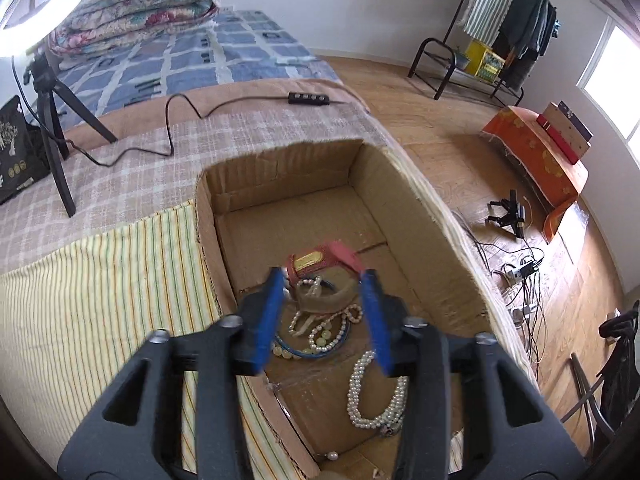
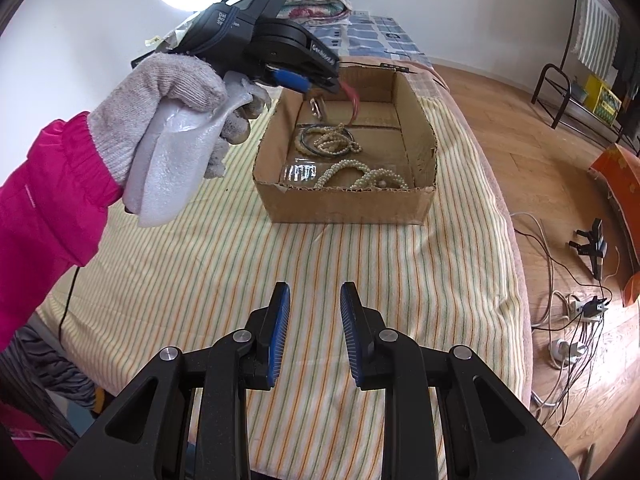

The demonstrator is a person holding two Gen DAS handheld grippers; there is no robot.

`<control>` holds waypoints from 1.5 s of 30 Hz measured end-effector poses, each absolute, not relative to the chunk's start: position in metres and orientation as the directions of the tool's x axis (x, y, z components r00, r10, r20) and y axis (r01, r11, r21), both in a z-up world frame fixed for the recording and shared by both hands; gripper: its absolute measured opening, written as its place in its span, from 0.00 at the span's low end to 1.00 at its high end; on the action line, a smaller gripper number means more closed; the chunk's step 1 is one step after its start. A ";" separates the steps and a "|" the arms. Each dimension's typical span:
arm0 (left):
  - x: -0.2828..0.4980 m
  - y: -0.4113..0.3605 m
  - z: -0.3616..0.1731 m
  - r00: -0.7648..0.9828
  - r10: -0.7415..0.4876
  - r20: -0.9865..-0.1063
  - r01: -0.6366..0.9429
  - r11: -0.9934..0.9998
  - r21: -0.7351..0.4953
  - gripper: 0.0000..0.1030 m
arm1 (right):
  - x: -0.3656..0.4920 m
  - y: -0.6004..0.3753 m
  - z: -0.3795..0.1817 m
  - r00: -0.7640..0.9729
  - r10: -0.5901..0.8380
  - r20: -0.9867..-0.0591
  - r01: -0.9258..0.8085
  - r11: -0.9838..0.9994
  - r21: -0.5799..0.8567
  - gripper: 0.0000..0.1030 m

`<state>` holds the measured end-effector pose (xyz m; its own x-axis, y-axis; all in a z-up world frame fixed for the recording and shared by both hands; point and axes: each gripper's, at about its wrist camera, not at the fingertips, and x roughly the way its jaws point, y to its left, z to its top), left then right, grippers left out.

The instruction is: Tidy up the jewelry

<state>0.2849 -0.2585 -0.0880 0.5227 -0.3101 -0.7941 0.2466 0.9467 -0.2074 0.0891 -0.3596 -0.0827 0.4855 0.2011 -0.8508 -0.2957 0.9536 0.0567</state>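
Note:
An open cardboard box (image 1: 404,200) (image 2: 348,204) sits on the striped cloth on the bed. My left gripper (image 1: 325,276) hangs over the box with its jaws apart; a red bracelet (image 1: 320,260) with a gold plate spans between the blue fingertips and dangles there, also in the right wrist view (image 2: 352,98). Below lie a blue bangle with bead strands (image 1: 320,336) (image 2: 326,140) and a pearl necklace (image 1: 376,396) (image 2: 360,174). My right gripper (image 2: 313,300) is open and empty, low over the cloth in front of the box.
A ring light on a black tripod (image 1: 52,120) stands at the left, its cable and switch (image 1: 309,98) across the bed. Folded quilts (image 1: 140,4) lie at the far end. The bed edge drops right to a wooden floor with cables (image 2: 576,312).

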 end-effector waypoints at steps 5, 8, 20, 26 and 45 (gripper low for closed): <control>0.274 -0.252 -0.066 0.539 -0.321 -0.779 0.271 0.942 -0.200 0.47 | 0.087 -0.356 -0.080 0.498 0.173 -0.850 -0.286 0.958 0.027 0.37; 0.263 -0.244 -0.049 0.565 -0.309 -0.765 0.291 0.942 -0.166 0.47 | 0.086 -0.354 -0.079 0.507 0.166 -0.846 -0.283 0.959 0.018 0.42; 0.211 -0.152 0.024 0.669 -0.260 -0.696 0.286 0.955 -0.082 0.47 | 0.086 -0.360 -0.069 0.548 0.138 -0.825 -0.225 0.974 0.013 0.42; 0.172 -0.113 0.050 0.707 -0.265 -0.656 0.285 0.955 -0.079 0.57 | 0.086 -0.361 -0.056 0.581 0.110 -0.806 -0.177 0.984 0.007 0.43; 0.080 -0.055 0.022 0.746 -0.229 -0.625 0.238 0.969 -0.072 0.72 | 0.083 -0.325 -0.028 0.682 0.016 -0.731 -0.048 0.999 -0.023 0.74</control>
